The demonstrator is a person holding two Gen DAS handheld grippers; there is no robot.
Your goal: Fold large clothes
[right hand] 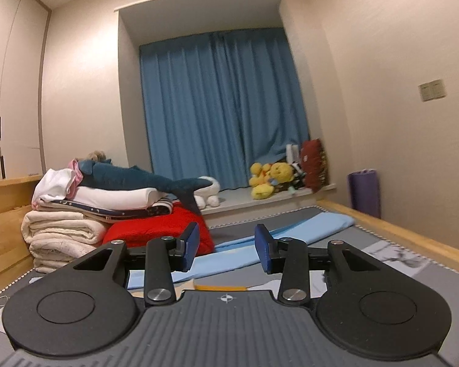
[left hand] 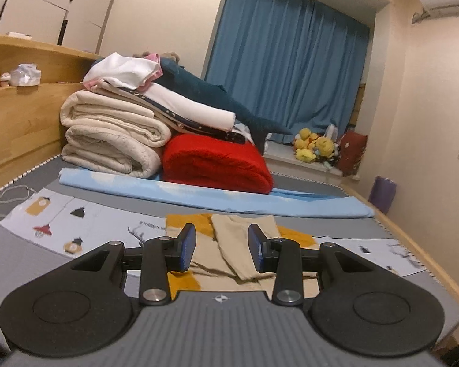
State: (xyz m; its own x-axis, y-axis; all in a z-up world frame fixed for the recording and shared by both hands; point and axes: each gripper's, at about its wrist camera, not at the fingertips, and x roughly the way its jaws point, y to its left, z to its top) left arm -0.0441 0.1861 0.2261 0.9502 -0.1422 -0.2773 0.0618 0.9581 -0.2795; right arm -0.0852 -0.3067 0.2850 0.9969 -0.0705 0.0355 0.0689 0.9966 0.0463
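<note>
A beige and mustard-yellow garment lies partly folded on the patterned sheet of the bed, straight ahead of my left gripper. The left gripper is open and empty, its blue pads low over the cloth. In the right wrist view only a thin edge of the garment shows under the gripper body. My right gripper is open and empty, raised above the bed and pointing towards the curtain.
A stack of folded cream quilts, a red blanket, white cloth and a blue shark plush sits at the head of the bed. A light-blue folded sheet lies across the bed. The wooden bed edge runs along the right.
</note>
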